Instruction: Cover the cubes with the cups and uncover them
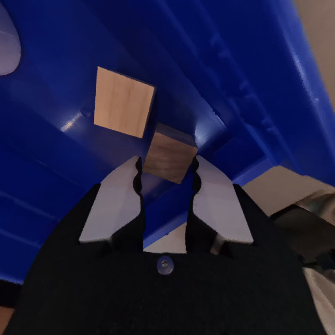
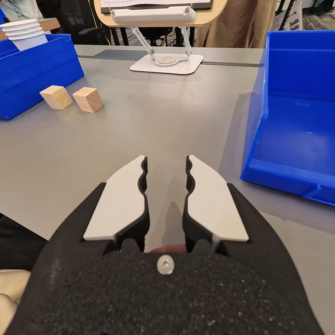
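Observation:
In the left wrist view my left gripper (image 1: 166,157) reaches into a blue bin (image 1: 54,163). Its jaws are open, one on each side of a wooden cube (image 1: 168,163) in the bin's corner; the cube sits skewed to the pads. A second wooden cube (image 1: 123,101) lies just beyond on the bin floor. In the right wrist view my right gripper (image 2: 166,157) is open and empty above the grey table (image 2: 145,126). Two more wooden cubes (image 2: 56,97) (image 2: 88,99) stand on the table at the left. A stack of white paper cups (image 2: 23,34) stands in the left blue bin (image 2: 36,72).
An empty blue bin (image 2: 293,126) stands at the table's right. A white stand base (image 2: 166,64) sits at the far middle, holding a wooden board. A white curved shape (image 1: 7,45) shows at the left wrist view's upper left. The bin wall (image 1: 235,72) is close on the right.

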The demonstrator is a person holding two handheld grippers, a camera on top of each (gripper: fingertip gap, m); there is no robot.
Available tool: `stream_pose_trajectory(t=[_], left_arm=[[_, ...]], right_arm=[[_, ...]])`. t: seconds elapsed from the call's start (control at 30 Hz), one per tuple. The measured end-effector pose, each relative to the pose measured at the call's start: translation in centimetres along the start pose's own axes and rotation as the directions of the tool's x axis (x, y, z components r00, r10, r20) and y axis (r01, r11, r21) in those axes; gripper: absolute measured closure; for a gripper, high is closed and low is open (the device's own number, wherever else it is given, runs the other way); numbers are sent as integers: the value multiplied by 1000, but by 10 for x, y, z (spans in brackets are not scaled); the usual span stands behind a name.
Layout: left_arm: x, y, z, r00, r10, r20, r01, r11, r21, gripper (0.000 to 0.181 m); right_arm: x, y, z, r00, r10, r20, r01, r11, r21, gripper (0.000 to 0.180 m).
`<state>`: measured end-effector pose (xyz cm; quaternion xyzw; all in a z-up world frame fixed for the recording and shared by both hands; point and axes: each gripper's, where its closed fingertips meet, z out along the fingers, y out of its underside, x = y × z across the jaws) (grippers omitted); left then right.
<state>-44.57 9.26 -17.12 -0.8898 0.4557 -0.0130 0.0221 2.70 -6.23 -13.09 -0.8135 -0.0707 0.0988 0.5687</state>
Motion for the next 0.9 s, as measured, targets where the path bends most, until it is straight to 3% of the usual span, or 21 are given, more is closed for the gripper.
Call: stream_pose_trajectory(t=[0.1,0.2,0.3,0.37,0.5,0.6,0.73,0.9], left_arm=[[-5,1,-31,1000,-9,23,7,997,81,128],[-4,-3,-86,995,-1,104,-20,979,205,129],[28,-34,-142,983,83,161,-135,929,345,129],[67,-65,-157,964,195,179,-252,887,387,129],[151,-125,-121,896,411,166,-443,831,335,129],[186,-166,-68,883,432,181,-468,830,303,130],[213,-179,-8,867,491,92,-499,842,208,130],[218,-174,15,857,513,52,-515,845,144,130]], right_arm=[[-1,1,1,1000,-9,-3,9,1000,-3,140],[-1,0,1,1000,-8,-2,8,1000,-2,140],[-2,0,1,1000,-6,-1,6,1000,-2,140],[-3,-1,1,1000,-11,0,11,1000,-1,140],[-4,-2,0,1000,-26,-4,26,1000,2,140],[-5,-3,-1,1000,-27,-5,27,1000,7,140],[-3,-3,-3,1000,-25,-6,25,1000,9,140],[-5,-2,-1,1000,-19,5,19,1000,9,140]])
